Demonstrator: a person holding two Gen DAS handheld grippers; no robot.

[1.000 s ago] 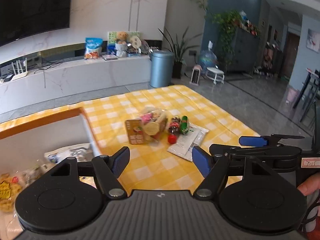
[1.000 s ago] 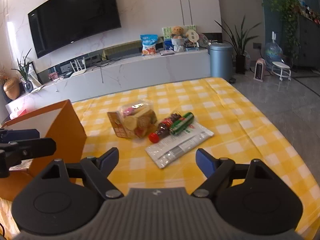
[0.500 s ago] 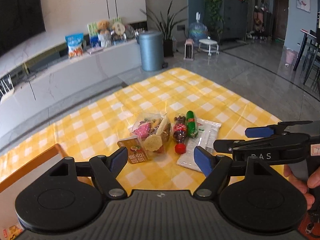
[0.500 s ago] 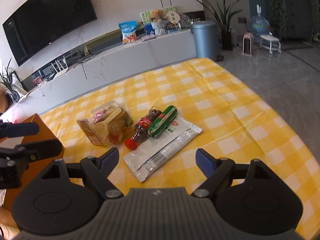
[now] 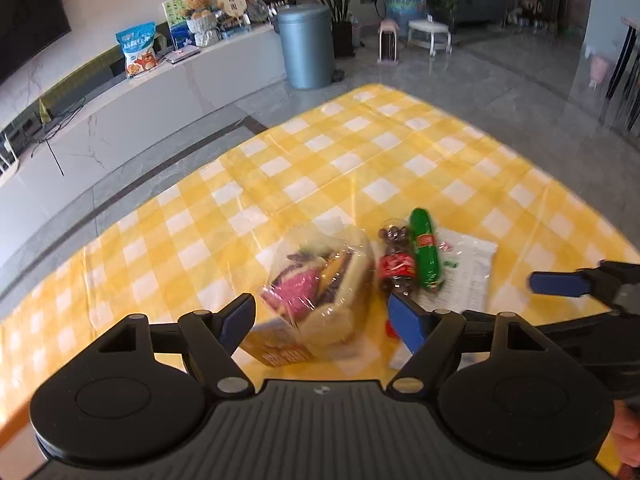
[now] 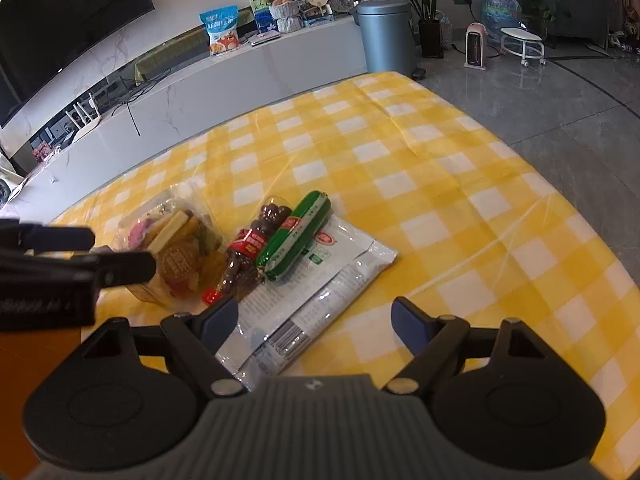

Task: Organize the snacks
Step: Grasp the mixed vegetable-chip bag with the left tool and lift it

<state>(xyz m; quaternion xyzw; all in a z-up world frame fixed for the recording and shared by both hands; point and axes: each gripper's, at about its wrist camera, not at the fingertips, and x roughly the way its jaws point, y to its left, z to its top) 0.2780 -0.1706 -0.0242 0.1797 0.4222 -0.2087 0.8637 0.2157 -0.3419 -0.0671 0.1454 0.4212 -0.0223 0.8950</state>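
Your left gripper (image 5: 322,322) stands wide, its jaws just opened further, nothing between them — the clear bag of mixed biscuits (image 5: 320,280) lies just ahead, nearer it than your right gripper (image 6: 310,320), also wide.

Glossy plastic tablecloth (image 6: 420,168), crinkly cellophane bag (image 5: 320,280)

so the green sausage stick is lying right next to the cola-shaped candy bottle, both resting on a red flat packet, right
Not quite: the flat packet is white, not red, as the right wrist view shows. The green sausage stick does lie right beside the cola-shaped candy bottle, both resting on that packet.
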